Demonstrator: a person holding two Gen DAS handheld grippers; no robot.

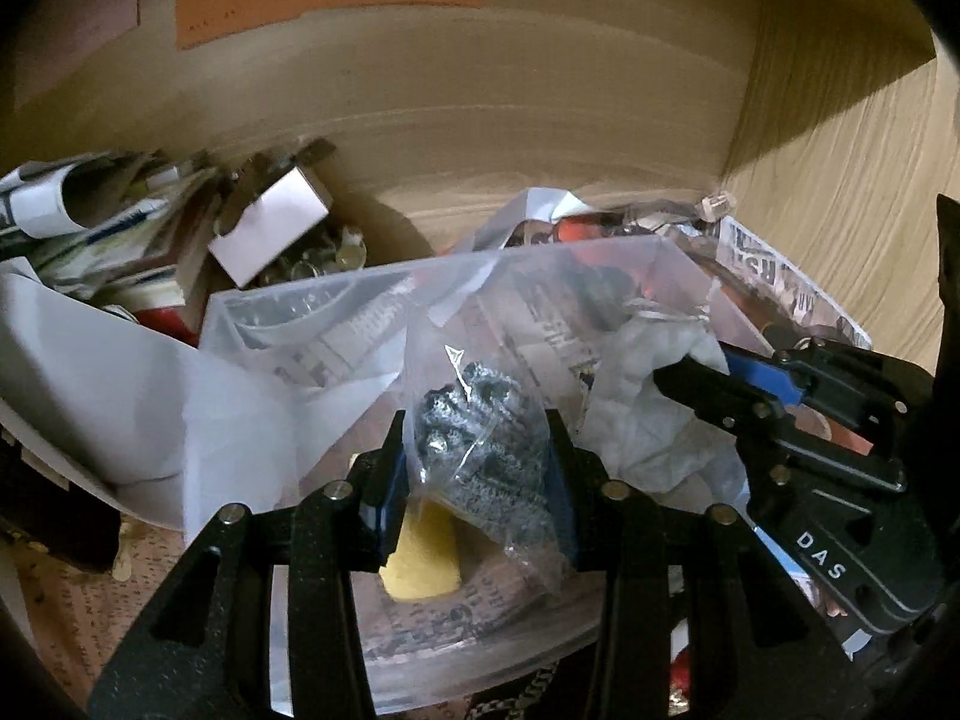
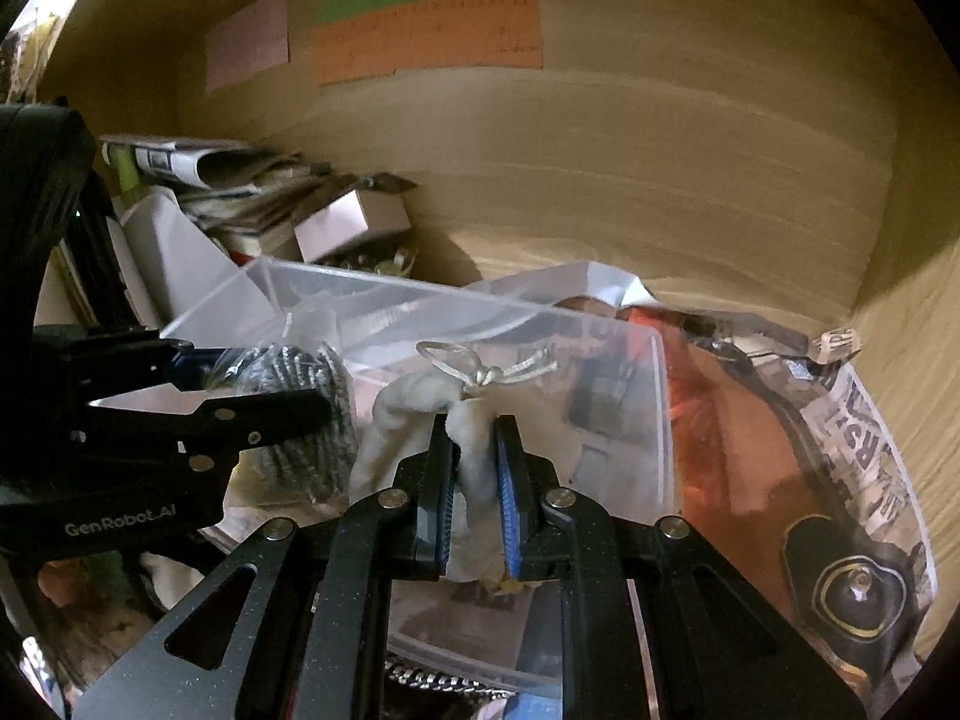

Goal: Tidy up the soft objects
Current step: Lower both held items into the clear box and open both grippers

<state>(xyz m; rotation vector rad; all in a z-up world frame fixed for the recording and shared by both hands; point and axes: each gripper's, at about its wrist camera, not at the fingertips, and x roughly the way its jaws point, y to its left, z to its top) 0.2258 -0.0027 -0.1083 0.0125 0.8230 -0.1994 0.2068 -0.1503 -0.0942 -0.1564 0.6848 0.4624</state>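
My left gripper [image 1: 477, 420] is shut on a clear plastic bag with a grey knitted item [image 1: 480, 438] inside, held above a clear plastic bin [image 1: 288, 312]. A yellow soft piece [image 1: 423, 558] shows below the bag. My right gripper [image 2: 474, 426] is shut on a white cloth pouch [image 2: 414, 414] tied with a silvery cord [image 2: 480, 369], also over the clear bin [image 2: 600, 330]. The right gripper shows in the left wrist view [image 1: 690, 384] on the white cloth [image 1: 648, 420]. The left gripper shows in the right wrist view [image 2: 270, 387], with the grey knit bag [image 2: 300, 420] between its fingers.
We are inside a wooden cupboard with a back wall [image 1: 480, 120] bearing orange [image 2: 426, 36], green and pink labels. Papers, a small white box [image 1: 270, 228] and booklets pile at the left. A printed foil bag [image 2: 840, 450] with orange contents lies at the right.
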